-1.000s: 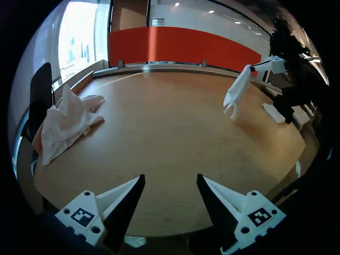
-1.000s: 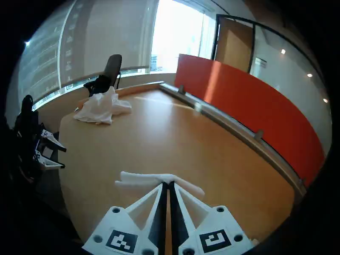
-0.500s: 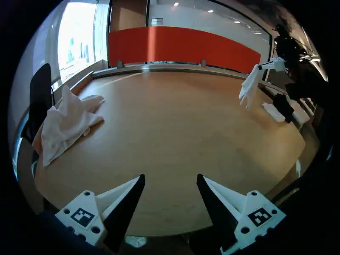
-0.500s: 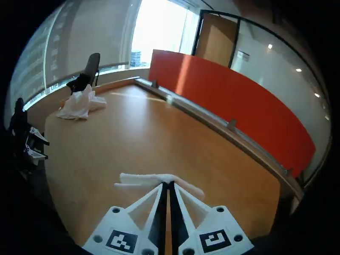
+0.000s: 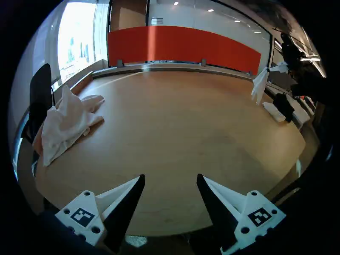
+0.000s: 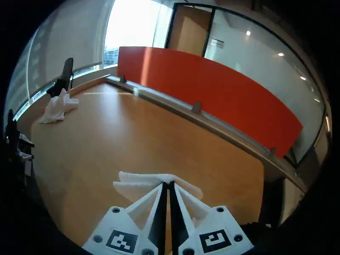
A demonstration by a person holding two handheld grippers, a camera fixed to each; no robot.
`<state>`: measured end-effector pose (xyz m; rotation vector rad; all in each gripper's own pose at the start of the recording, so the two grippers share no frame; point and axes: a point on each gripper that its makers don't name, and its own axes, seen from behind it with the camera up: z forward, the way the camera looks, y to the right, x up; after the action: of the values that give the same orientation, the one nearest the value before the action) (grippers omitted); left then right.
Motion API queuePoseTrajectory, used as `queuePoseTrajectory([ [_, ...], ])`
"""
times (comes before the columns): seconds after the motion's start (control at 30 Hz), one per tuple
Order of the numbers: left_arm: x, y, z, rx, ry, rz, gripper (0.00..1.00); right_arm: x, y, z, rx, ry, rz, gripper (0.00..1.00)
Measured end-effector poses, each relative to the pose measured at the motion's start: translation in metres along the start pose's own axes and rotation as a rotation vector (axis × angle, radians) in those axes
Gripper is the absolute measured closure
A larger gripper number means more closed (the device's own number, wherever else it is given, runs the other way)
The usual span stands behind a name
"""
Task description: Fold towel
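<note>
My left gripper (image 5: pixel 170 176) carries its camera low at the near edge of the table (image 5: pixel 170 119), facing straight across to the orange partition (image 5: pixel 182 42). My right gripper (image 6: pixel 168 183) carries its camera above the table's right end, looking along its length toward the window (image 6: pixel 131 25). The 2 views share the tabletop, the partition and the crumpled towel pile (image 5: pixel 63 123) by the chair (image 5: pixel 40 97).

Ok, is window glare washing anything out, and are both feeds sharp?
Left gripper view: the bright window at upper left is blown out, yet the crumpled white towel pile on the wooden table reads sharply. Right gripper view: window likewise overexposed; the small white towel pinched in the hand-held gripper is crisp.
</note>
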<state>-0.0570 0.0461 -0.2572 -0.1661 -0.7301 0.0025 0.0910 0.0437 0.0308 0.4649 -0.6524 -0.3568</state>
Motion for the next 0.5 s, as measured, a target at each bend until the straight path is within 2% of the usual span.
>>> queuePoseTrajectory([
  [0.27, 0.000, 0.001, 0.000, 0.001, -0.008, 0.007, 0.10, -0.022, 0.059, -0.006, -0.075, -0.042, 0.053, 0.96],
  [0.5, 0.003, 0.002, 0.003, -0.001, -0.008, 0.010, 0.10, -0.035, 0.097, -0.007, -0.120, -0.078, 0.077, 0.96],
])
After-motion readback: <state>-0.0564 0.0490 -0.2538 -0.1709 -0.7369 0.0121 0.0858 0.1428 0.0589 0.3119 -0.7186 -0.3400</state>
